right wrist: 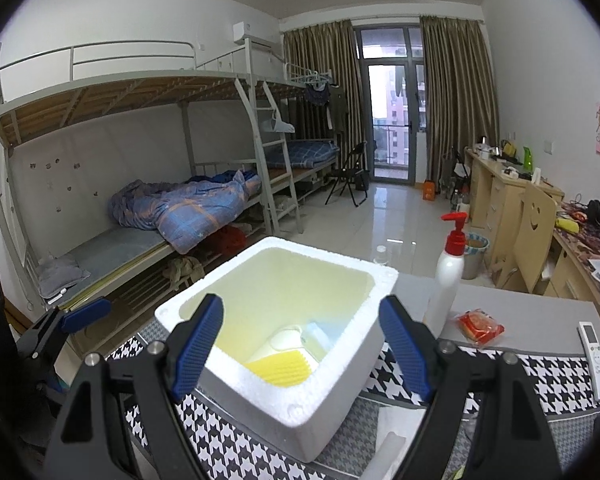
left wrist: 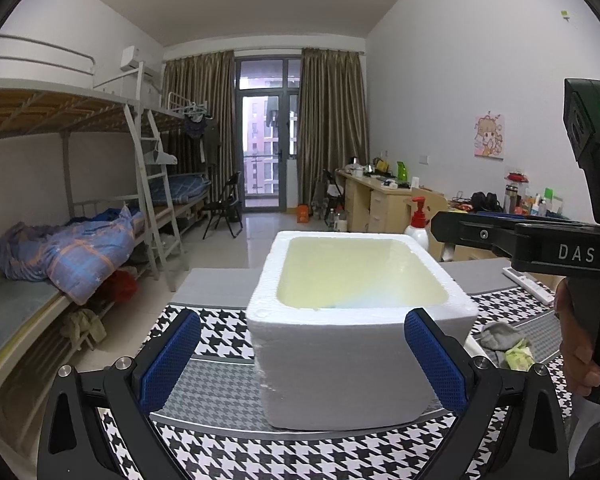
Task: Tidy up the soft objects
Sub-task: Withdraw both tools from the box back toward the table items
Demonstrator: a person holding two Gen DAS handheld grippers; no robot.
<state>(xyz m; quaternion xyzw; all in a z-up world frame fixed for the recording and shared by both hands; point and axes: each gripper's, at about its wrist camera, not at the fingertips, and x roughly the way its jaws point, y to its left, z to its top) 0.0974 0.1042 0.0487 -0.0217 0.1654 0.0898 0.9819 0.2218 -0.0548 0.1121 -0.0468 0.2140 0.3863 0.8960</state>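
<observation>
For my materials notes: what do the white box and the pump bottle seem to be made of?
White box: likely expanded polystyrene foam, matte, with thick walls and a beaded, crumbly rim. Pump bottle: probably plastic, with a smooth, faintly glossy white body and a red pump head.

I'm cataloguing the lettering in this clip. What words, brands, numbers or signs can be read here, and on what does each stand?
"DAS": white letters on the black body of the right tool, seen from the left wrist view.
Remote control: its buttons and markings are too small to read.
Red packet: its print is blurred.
Cartoon poster: no legible text.
</observation>
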